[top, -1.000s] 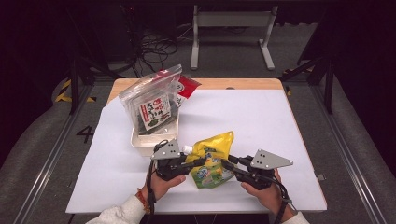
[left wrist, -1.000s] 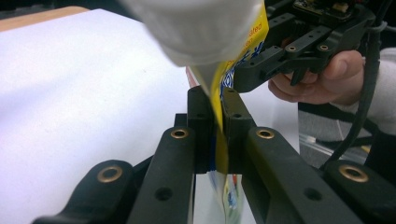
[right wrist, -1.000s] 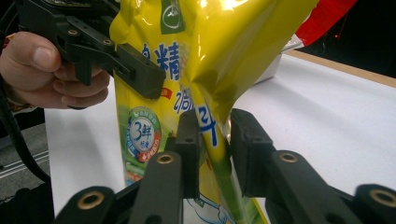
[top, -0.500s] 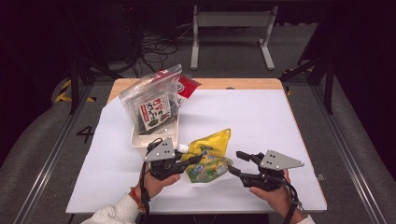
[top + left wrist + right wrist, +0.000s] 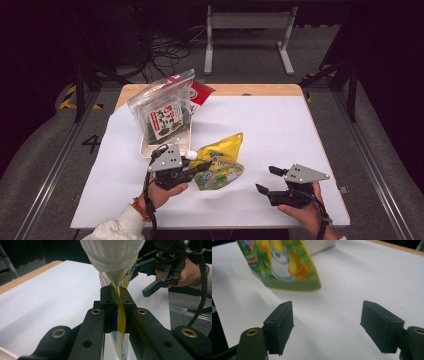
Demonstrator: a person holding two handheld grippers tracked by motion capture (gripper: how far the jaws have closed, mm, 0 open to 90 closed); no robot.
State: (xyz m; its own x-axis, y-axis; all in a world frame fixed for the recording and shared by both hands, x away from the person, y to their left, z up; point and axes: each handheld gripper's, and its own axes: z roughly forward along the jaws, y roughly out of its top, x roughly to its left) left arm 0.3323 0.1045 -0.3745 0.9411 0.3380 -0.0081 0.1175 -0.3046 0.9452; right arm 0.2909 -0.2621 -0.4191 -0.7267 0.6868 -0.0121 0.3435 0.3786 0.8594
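Covering most of the wooden table (image 5: 260,90) is a white sheet (image 5: 270,130), the largest thing in the high view. Next in size, at about 10 o'clock from the sheet's middle, a clear bag of dark seaweed (image 5: 162,117) with a printed label stands in a shallow white tray (image 5: 145,150), and a red packet (image 5: 201,92) pokes out just behind it at 1 o'clock. Near 7 o'clock from the sheet's middle is the yellow and green pouch (image 5: 220,165), its yellow top corner pointing toward 1 o'clock and its white screw cap (image 5: 190,155) at its 9 o'clock end, just beside the tray.

The left gripper (image 5: 200,166) comes in from the pouch's 9 o'clock side, and its jaws are clamped on the pouch right below the cap; in the left gripper view the yellow film (image 5: 121,315) is pinched flat between the two black jaws, with the ribbed cap (image 5: 112,251) at 12 o'clock. The right gripper (image 5: 267,181) sits at the pouch's 4 o'clock, well apart from it. Its jaws have just been opening and stand wide with nothing between them; the right gripper view shows bare sheet (image 5: 352,285) between them, with the pouch's green bottom edge (image 5: 284,267) at 11 o'clock.
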